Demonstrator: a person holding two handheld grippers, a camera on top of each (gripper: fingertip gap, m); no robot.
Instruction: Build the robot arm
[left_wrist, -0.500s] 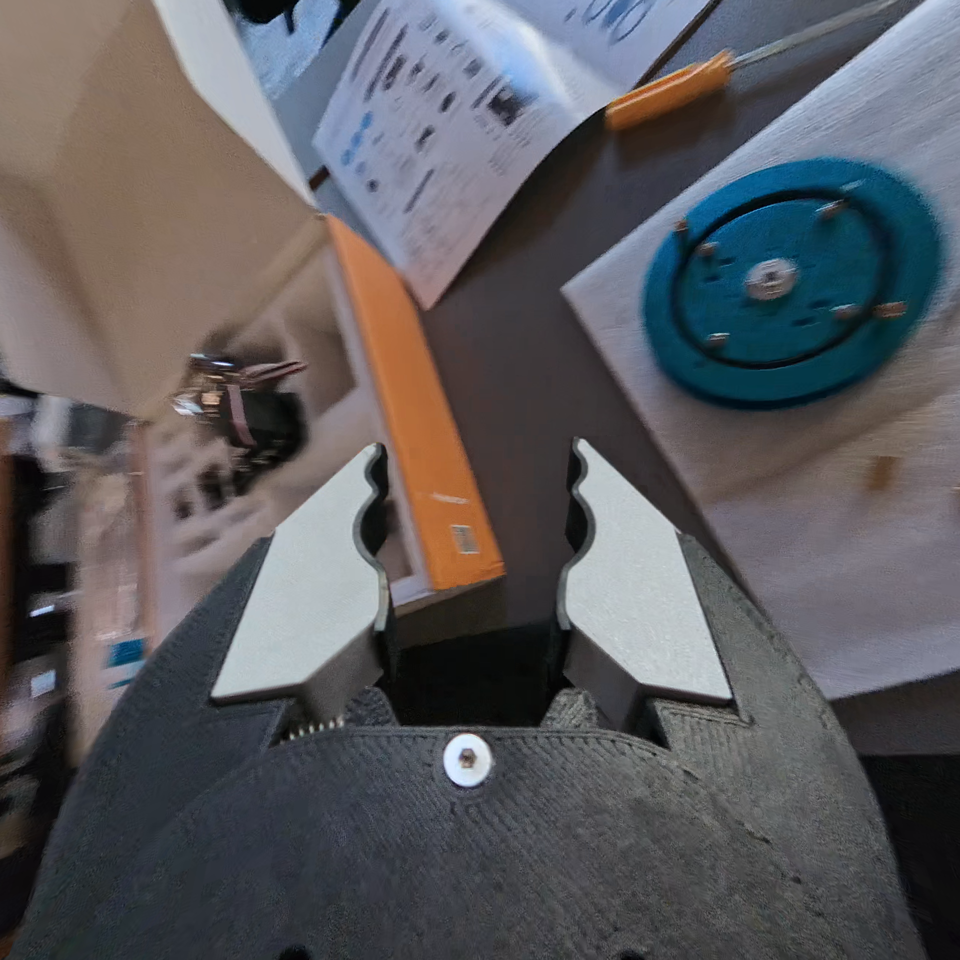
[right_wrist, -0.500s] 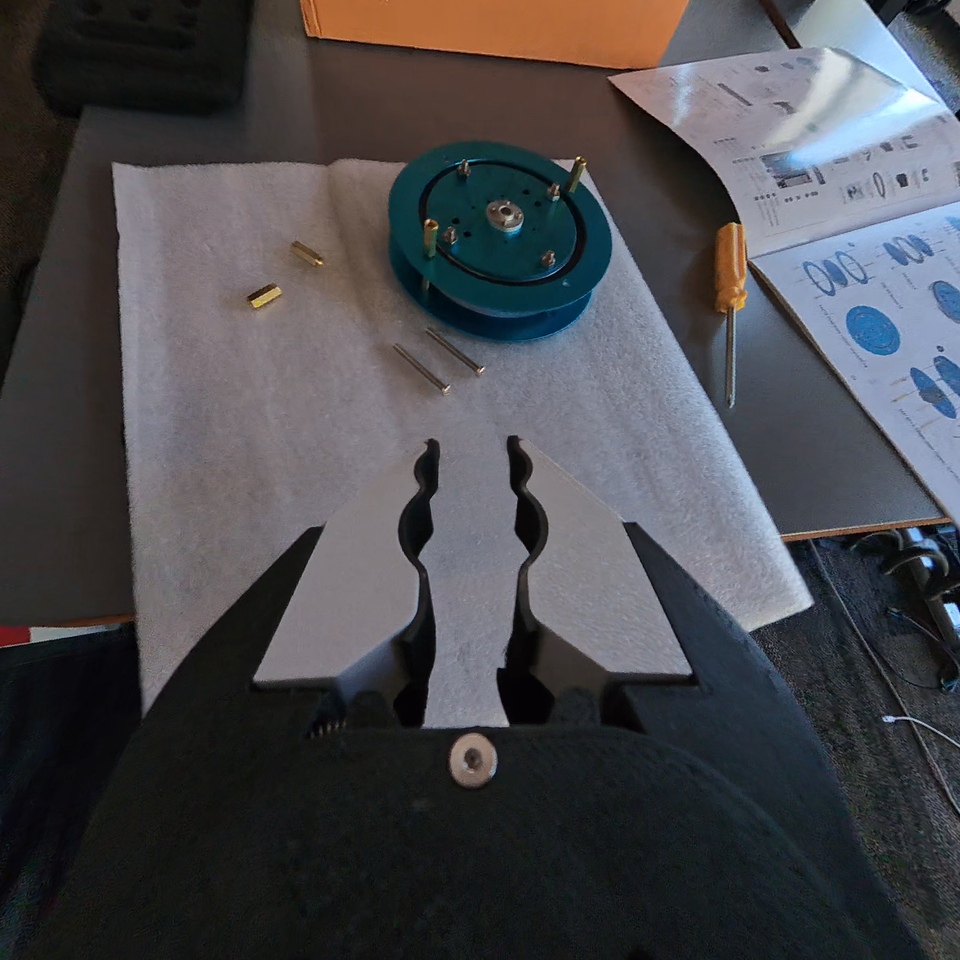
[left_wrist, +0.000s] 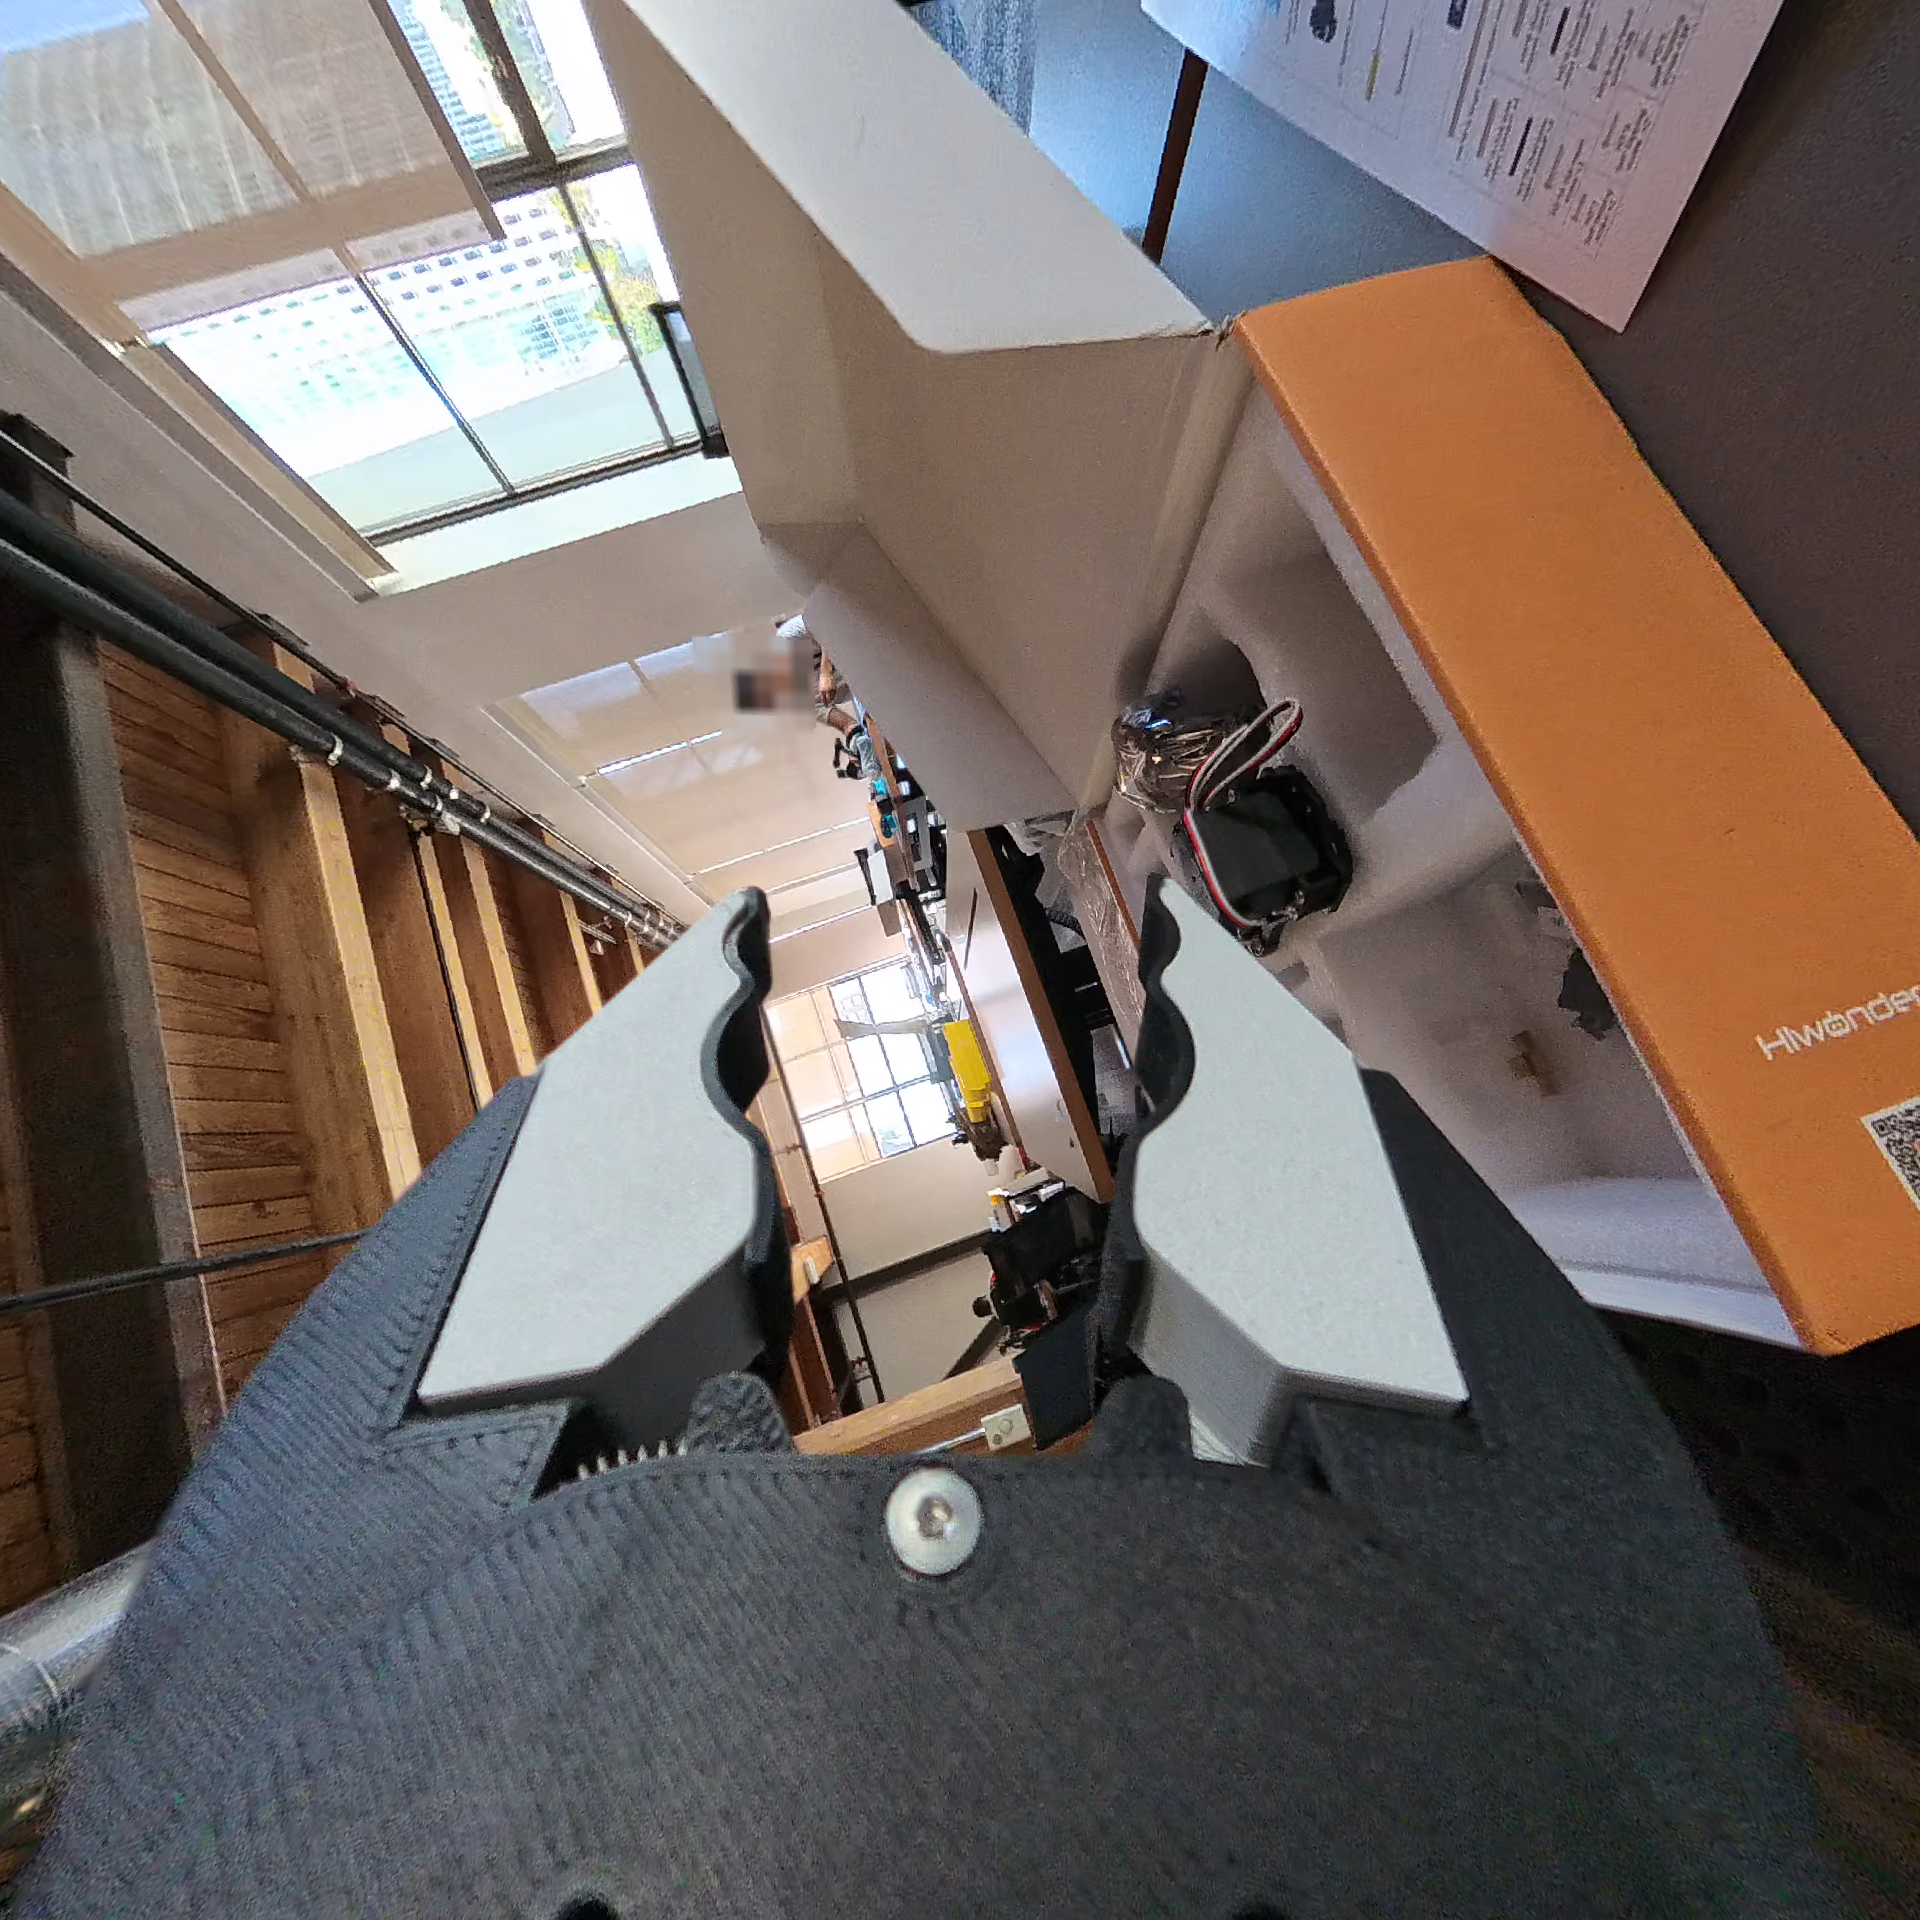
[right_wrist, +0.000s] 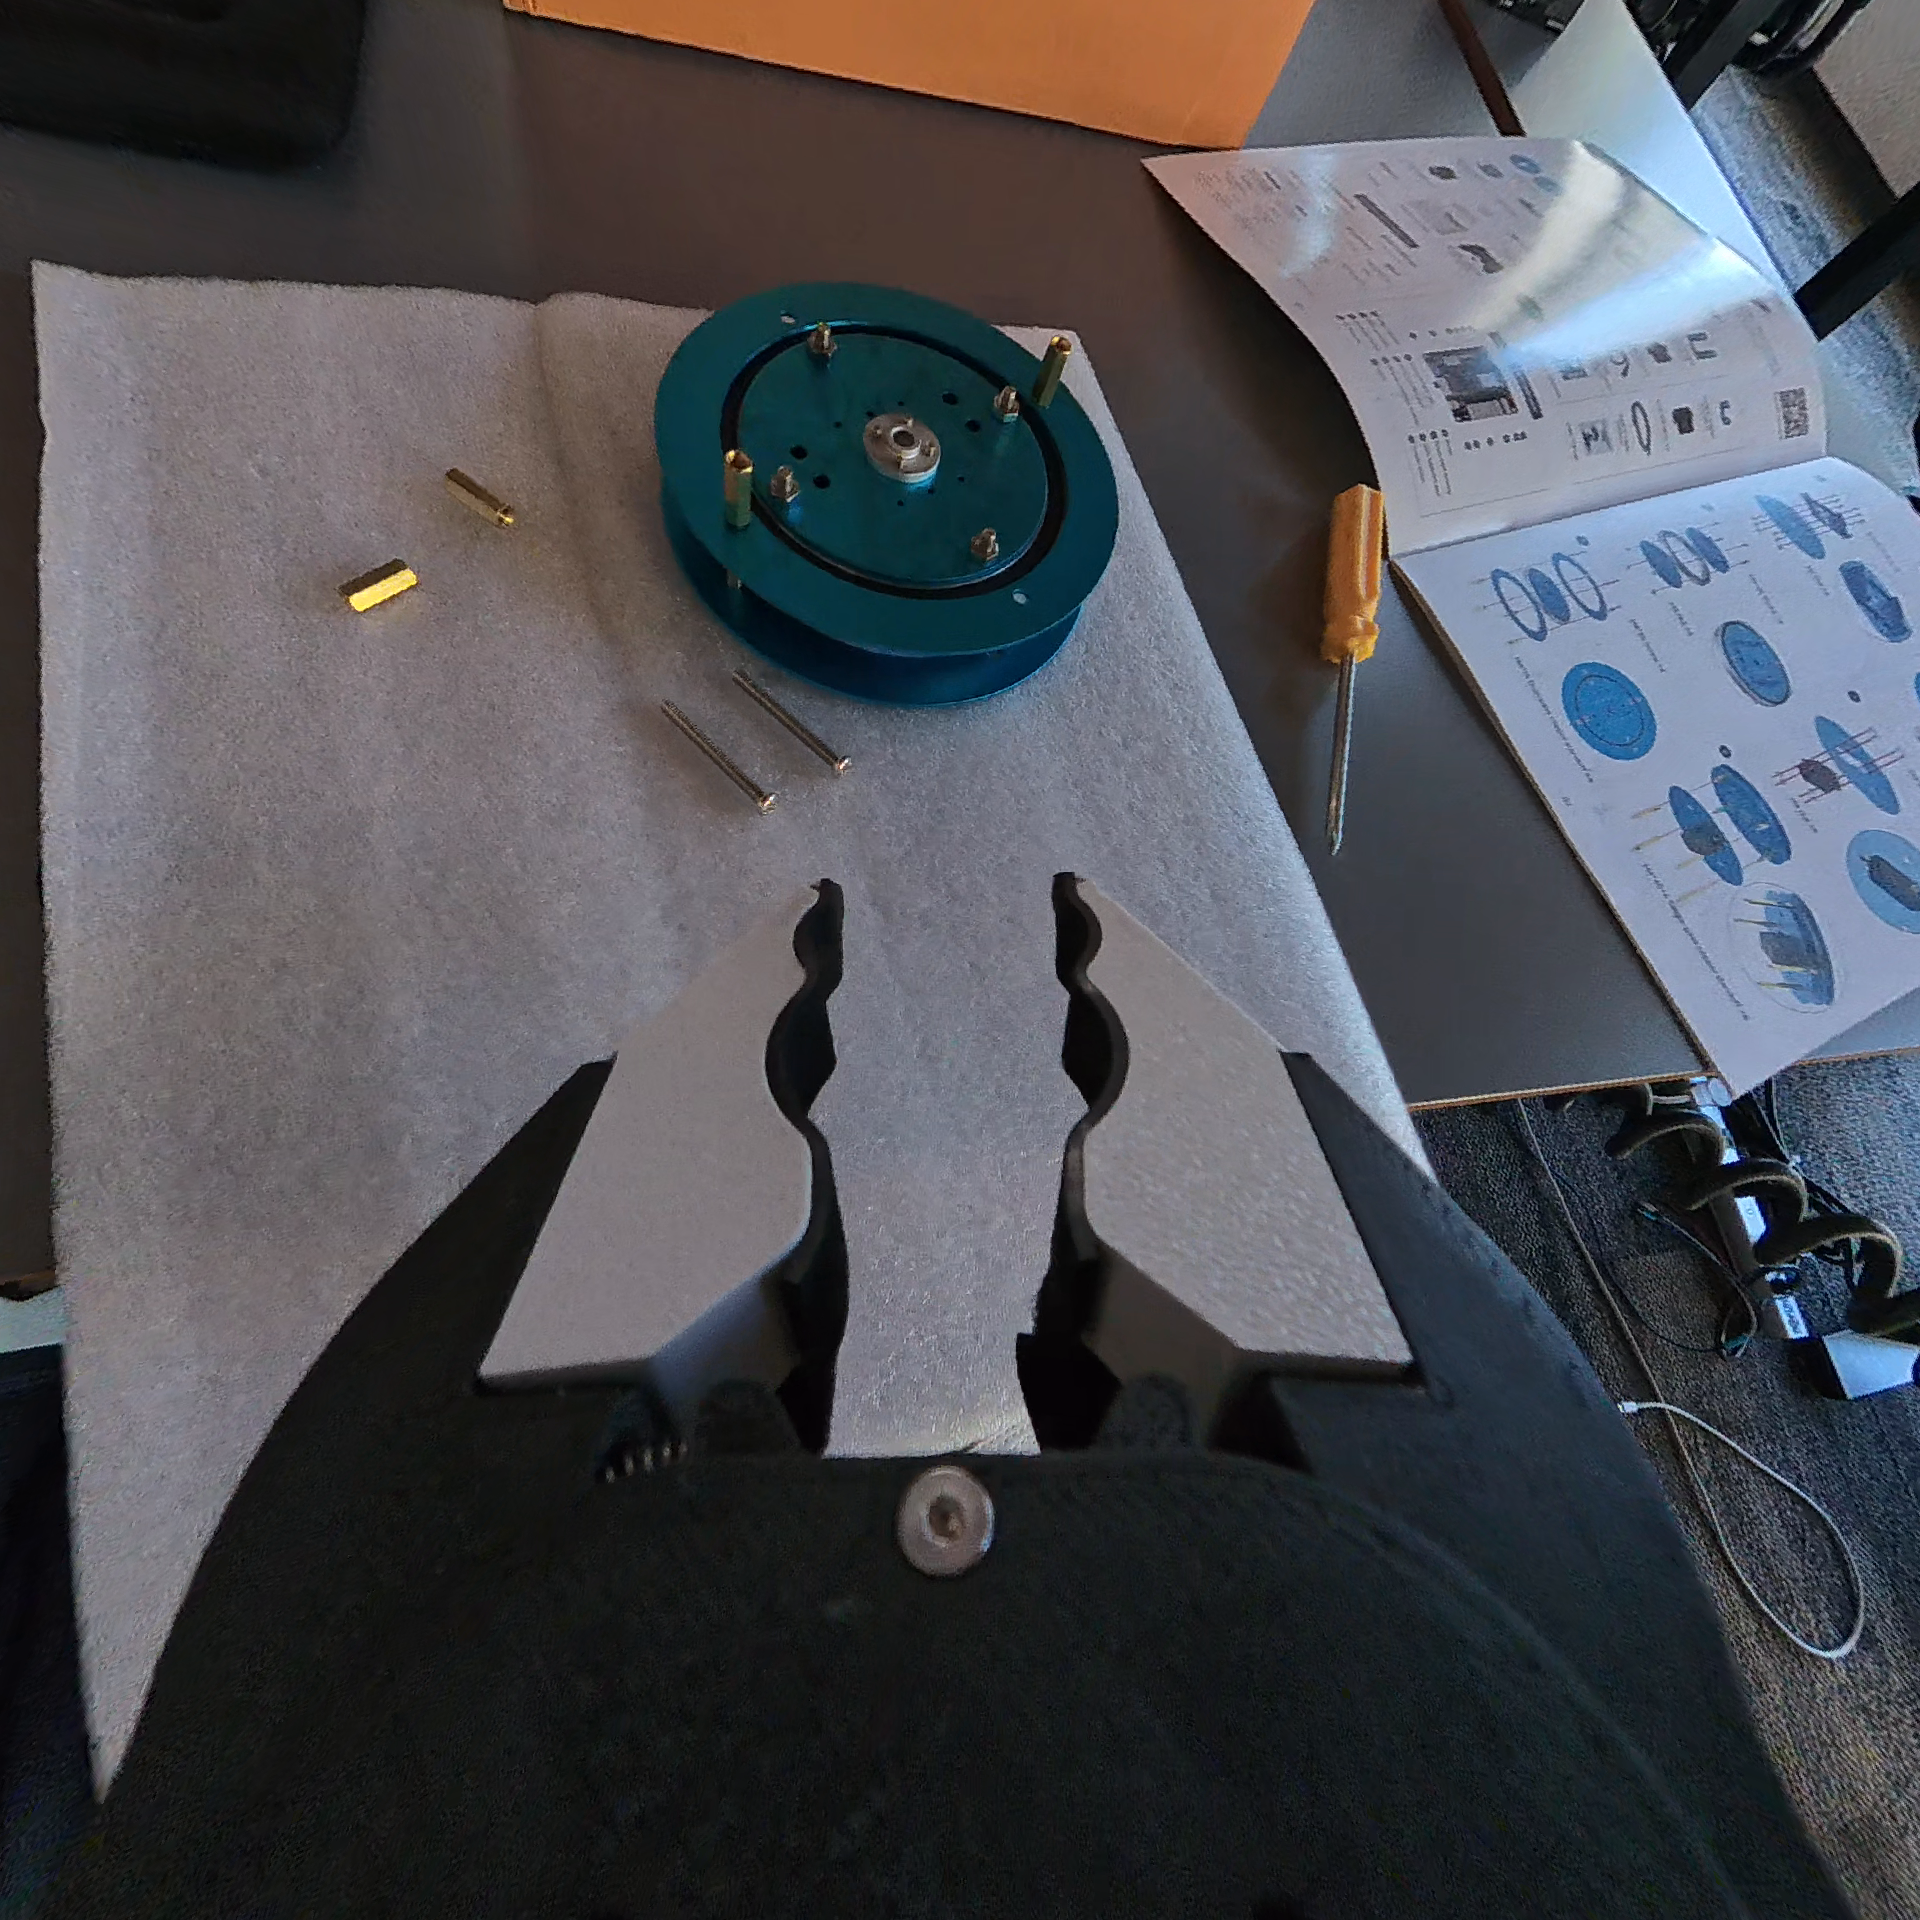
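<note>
The left gripper (left_wrist: 956, 935) has swung round. Half a second ago it looked down at the table; now it is turned on its side and looks out across the room. Its two grey fingers are wide apart with nothing between them, about as wide as before. Just to its right lies one open orange cardboard box with a white foam lining (left_wrist: 1558, 727). One small black motor block with striped wires (left_wrist: 1262, 852) sits in a pocket of that box, near the right fingertip but not touching it.

The right gripper (right_wrist: 940, 883) has spread its fingers wider than before, and they are empty. It hangs over one white foam sheet (right_wrist: 312, 935) on the dark table (right_wrist: 520, 156).

On the sheet, from the left:
- Two short loose brass posts (right_wrist: 377, 585).
- Two long thin silver screws (right_wrist: 717, 755), side by side, the nearest things to the fingertips.
- One round blue metal disc stack (right_wrist: 883, 499) with two tall brass posts standing on it (right_wrist: 738, 488).

Off the sheet to the right lie one yellow-handled screwdriver (right_wrist: 1349, 582) and one open paper booklet with blue pictures (right_wrist: 1662, 623).
</note>
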